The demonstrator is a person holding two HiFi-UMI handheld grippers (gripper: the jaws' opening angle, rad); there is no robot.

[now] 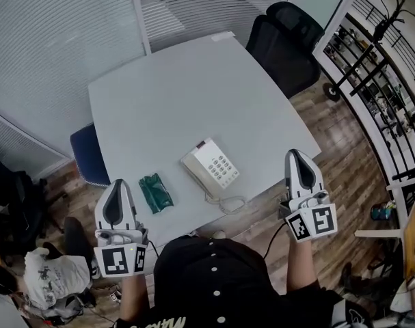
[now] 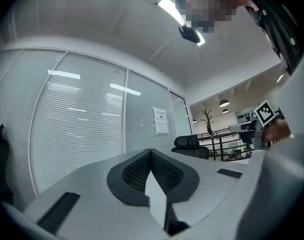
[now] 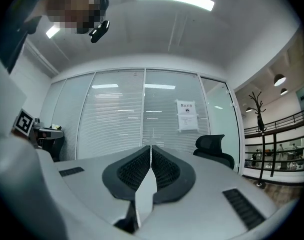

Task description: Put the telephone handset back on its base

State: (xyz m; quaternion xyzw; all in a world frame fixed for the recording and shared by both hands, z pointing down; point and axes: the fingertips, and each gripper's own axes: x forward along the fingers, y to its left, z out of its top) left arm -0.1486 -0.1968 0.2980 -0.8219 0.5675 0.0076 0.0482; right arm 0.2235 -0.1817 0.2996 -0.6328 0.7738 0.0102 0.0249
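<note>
While the phone (image 1: pixel 210 166) sits by the near edge of the table (image 1: pixel 193 94), with its handset (image 1: pixel 194 170) lying along the left side of the base (image 1: pixel 222 165) and apparently seated there, both grippers hang close to the person's body. The left gripper (image 1: pixel 119 184) is held at the near left corner, pointing level and away from the person, with its marker cube toward the chest. Seen along itself, the left gripper (image 2: pixel 150 151) has its jaws pressed together with nothing between them. The right gripper (image 1: pixel 294 156) is held just off the near edge by the right corner, over the floor, also level. Its own view shows the right gripper (image 3: pixel 150 148) with jaws pressed together and empty. A coiled cord (image 1: pixel 229 202) loops at the near edge beside the phone, and a green packet (image 1: pixel 155 192) lies left of it.
</note>
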